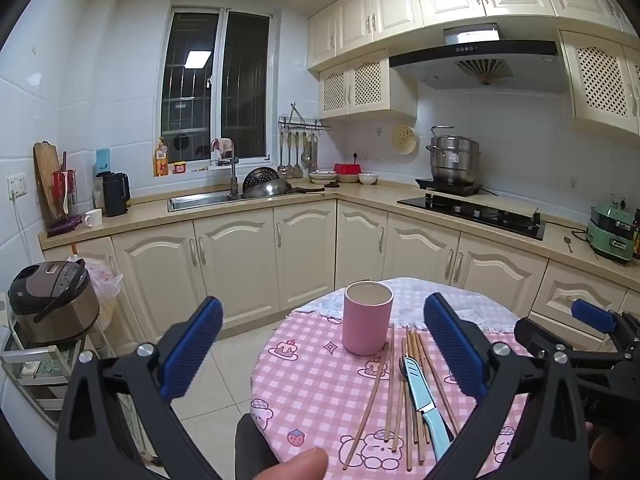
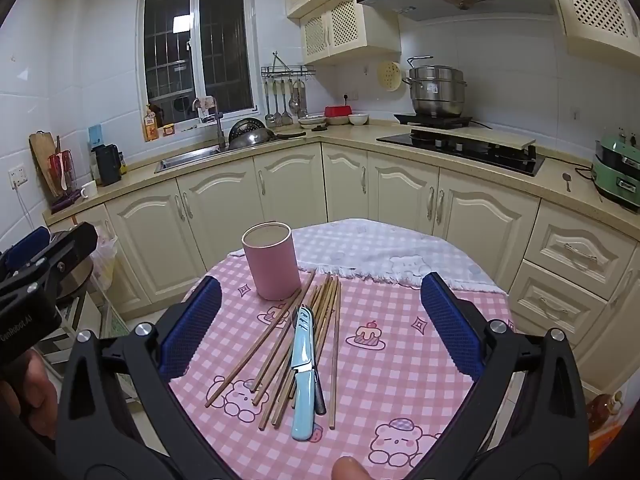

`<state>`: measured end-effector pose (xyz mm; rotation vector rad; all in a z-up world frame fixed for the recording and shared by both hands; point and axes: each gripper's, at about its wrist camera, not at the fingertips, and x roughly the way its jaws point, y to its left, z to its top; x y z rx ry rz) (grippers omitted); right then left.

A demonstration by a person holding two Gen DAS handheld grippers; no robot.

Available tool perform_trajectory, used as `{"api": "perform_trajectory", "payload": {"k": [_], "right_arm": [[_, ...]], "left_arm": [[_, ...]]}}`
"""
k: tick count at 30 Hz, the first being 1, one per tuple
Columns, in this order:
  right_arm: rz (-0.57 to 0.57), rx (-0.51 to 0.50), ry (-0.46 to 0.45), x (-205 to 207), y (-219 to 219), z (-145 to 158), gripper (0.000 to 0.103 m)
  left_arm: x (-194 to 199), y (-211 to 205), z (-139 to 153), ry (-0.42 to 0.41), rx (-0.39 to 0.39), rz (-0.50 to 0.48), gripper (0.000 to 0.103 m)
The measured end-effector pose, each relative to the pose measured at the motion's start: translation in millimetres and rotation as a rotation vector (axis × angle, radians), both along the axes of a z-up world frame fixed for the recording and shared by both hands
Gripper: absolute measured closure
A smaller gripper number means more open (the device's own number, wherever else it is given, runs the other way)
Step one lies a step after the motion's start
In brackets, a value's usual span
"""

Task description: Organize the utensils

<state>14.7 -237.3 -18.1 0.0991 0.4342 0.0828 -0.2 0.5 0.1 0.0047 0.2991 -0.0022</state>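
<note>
The right hand-held gripper hovers spread wide and empty above the pile, and the left hand-held gripper hangs equally spread and empty, with the pink holder cup between its fingers in its own view. On the round surface, in the right wrist view, the wooden chopsticks lie fanned and crossing one another at about 6 o'clock from the cup, with a light blue sheathed knife on top of them and a dark utensil, perhaps a spoon, half hidden beneath it. The main risk, as I judge it, is a messy pick: closing on the knife could catch a chopstick under it, or drag neighbours sideways, and one stick already points out at 7 o'clock towards the surface's edge, where a nudge might roll it off. The sheath may slide on the blade if pinched near the join. The cup looks light and tall, so an angled insertion could tip it unless the left one steadies it.
</note>
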Motion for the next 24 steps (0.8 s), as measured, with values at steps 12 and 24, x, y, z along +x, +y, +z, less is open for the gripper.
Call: {"api": "perform_trajectory", "payload": {"k": [12,24], "right_arm": [[0.001,-0.012,-0.025,-0.5,-2.3,15.2,0.006],[0.006,-0.019,-0.041,1.0,-2.0,15.0,0.006]], "left_arm": [[3.4,-1.9,0.4,0.009,-0.022,-0.012,0.004],[3.9,4.3,-1.9,0.005,-0.035,-0.036,0.004]]}}
